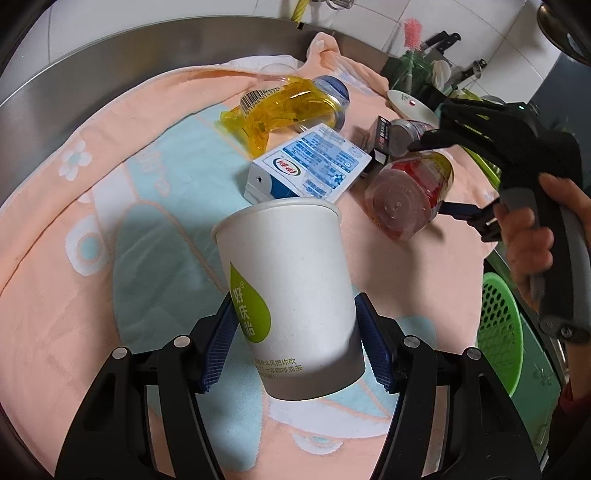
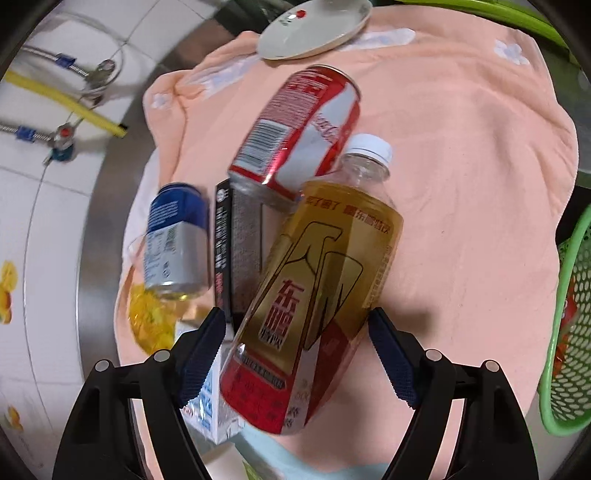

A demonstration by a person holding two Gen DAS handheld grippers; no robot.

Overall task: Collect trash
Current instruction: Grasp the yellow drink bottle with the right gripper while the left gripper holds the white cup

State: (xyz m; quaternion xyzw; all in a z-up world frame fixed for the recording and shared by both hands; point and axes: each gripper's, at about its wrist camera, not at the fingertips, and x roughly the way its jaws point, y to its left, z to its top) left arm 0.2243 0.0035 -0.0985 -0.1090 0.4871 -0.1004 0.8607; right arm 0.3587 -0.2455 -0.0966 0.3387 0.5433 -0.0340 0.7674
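Bottle (image 2: 317, 291) axis: lengthwise between right gripper (image 2: 297, 354) pads, cap pointing away.
Right jaws: apart, not yet gripping.
Left gripper (image 1: 295, 347): clamped on paper cup (image 1: 291, 291).

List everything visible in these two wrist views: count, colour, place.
paper cup: 1, white with green drop, between left gripper pads
bottle: 1, gold and red label, white cap, lying between right gripper's fingers
red can: 1, lying beyond bottle
blue can: 1, blue and silver, lying left of black box
black box: 1, between blue can and bottle
carton: 1, white and blue, behind cup
yellow wrapper: 1, far side
towel: 1, peach and pale blue, under all
basket: 1, green, right edge
plate: 1, white, far edge
left gripper: holding cup
right gripper: around bottle
hand: 1, on right gripper's handle
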